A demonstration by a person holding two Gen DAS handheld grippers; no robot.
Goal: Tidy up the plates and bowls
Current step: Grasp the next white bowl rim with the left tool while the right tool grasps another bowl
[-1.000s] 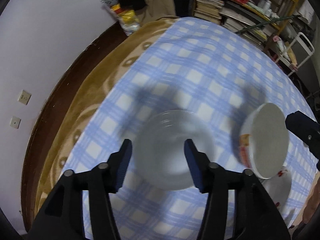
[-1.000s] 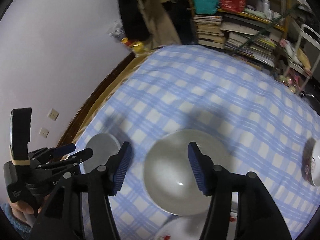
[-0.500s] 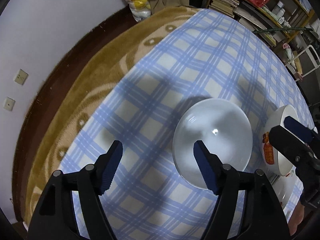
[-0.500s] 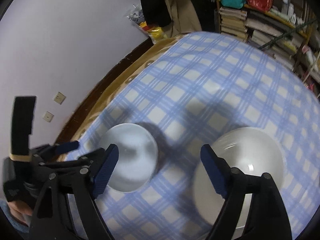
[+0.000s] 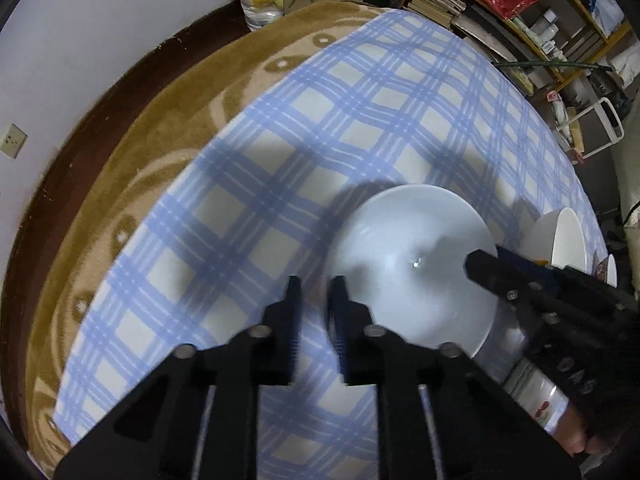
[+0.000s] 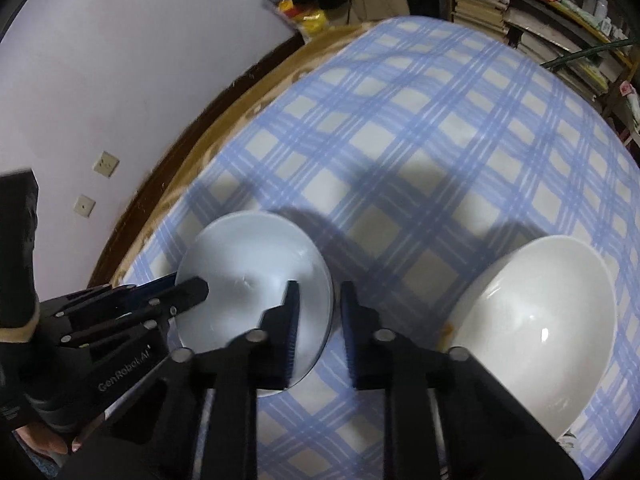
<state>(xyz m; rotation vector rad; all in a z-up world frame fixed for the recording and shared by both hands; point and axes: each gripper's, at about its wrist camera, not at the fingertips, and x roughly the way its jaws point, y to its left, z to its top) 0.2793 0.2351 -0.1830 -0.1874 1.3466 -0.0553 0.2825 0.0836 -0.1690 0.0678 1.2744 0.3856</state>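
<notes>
On the blue checked cloth (image 5: pixel 360 120), my left gripper (image 5: pixel 314 300) now pinches the near rim of the pale bowl (image 5: pixel 412 272). A moment ago its fingers were wide apart. My right gripper (image 6: pixel 318 304) has closed on the same bowl's other rim.

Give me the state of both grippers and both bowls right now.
small bowl: upright, empty, on the checked cloth.
large bowl: upright, empty, untouched.
left gripper: nearly closed astride the small bowl's rim; grip unclear.
right gripper: nearly closed astride the opposite rim; grip unclear.
</notes>
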